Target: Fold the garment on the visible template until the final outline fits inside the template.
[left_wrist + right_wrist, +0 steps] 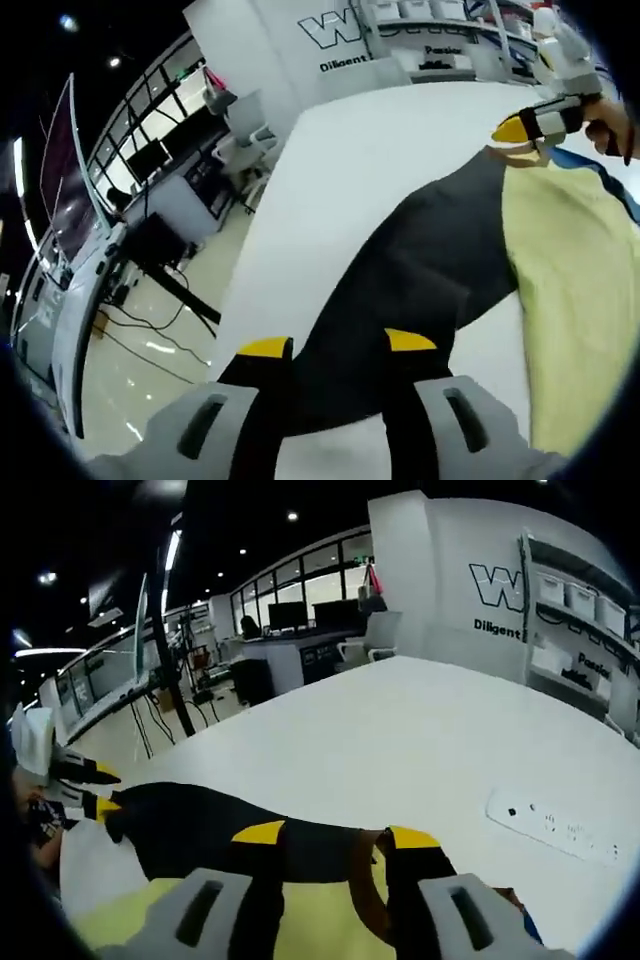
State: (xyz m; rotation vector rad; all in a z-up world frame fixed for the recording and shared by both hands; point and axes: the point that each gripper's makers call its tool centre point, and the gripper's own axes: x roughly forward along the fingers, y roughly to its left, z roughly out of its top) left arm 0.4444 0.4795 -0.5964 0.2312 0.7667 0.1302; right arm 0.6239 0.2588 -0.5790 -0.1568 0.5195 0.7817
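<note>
Yellow-tipped left tongs [338, 346] pinch the dark edge of the garment [450, 250] in the left gripper view, the black cloth running between the two jaws. From there the garment stretches away across the white bench [370, 140], its black panel giving way to a pale yellow one beside it. At the garment's far end the right tongs [520, 135] hold another edge, a person's hand [612, 125] just behind them.

Right tongs [335, 837] fill the foreground of the right gripper view, jaws closed on the garment [200, 830] where black meets yellow. Beyond the garment, toward its far corner, the left tongs [100, 790] grip the dark edge. A white power strip [555, 825] lies on the bench [400, 730] well apart from the garment.

No template outline can be made out here. Judged from this hold, the fold goes best with both grips kept firm, the cloth kept taut between them, and the lifted edge carried over evenly so the layers land flat and square.
</note>
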